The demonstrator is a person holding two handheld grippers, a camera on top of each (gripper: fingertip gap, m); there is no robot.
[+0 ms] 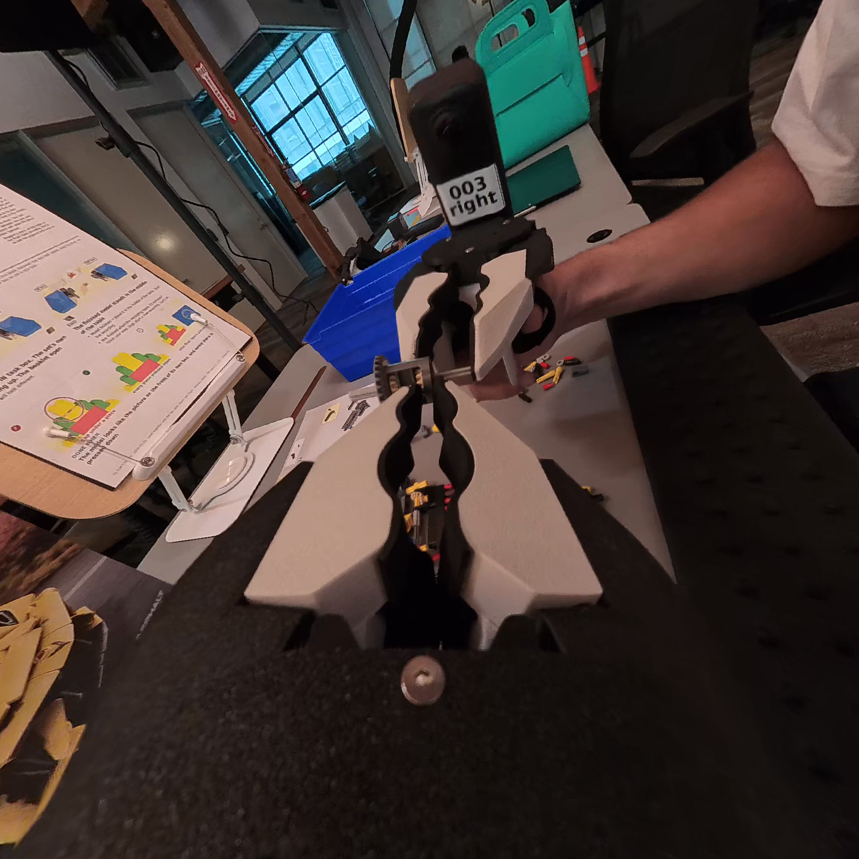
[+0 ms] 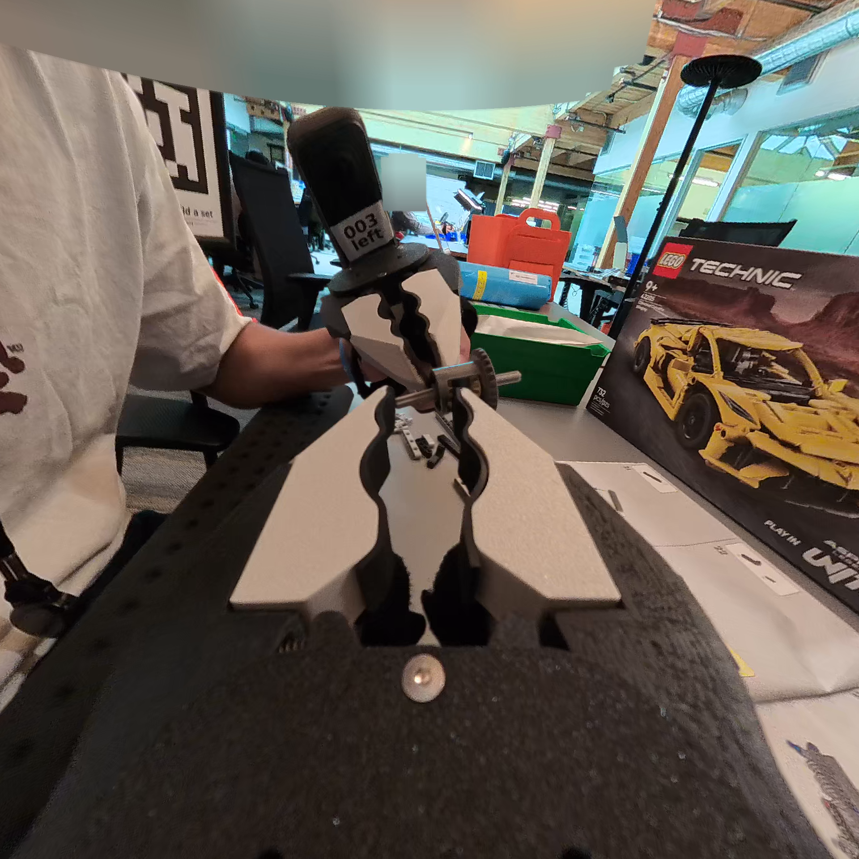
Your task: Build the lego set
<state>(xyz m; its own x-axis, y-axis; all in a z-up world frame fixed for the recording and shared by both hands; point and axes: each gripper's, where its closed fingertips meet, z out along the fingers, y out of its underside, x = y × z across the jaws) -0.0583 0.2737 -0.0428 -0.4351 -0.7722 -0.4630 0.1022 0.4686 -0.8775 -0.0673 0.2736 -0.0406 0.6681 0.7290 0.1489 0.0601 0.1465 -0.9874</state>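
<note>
A small gear assembly (image 1: 400,374), a dark toothed gear on a grey housing with a grey axle through it, is held in the air between both grippers. My left gripper (image 1: 426,395) is shut on its housing just right of the gear. It shows in the right wrist view (image 2: 430,372) coming down from above. My right gripper (image 2: 422,395) is closed along the grey axle (image 2: 413,398): one tip is at the axle's end, the other against the housing beside the gear (image 2: 484,377). It faces me in the left wrist view (image 1: 453,367).
An instruction sheet on a wooden stand (image 1: 116,353) is at the left, with a blue bin (image 1: 358,320) behind it. Loose yellow and red pieces (image 1: 553,372) and dark pieces (image 2: 427,446) lie on the grey table. The set's box (image 2: 743,372), a green bin (image 2: 544,367) and paper sheets (image 2: 697,558) are at the right. The tips of both grippers are at nearly the same place.
</note>
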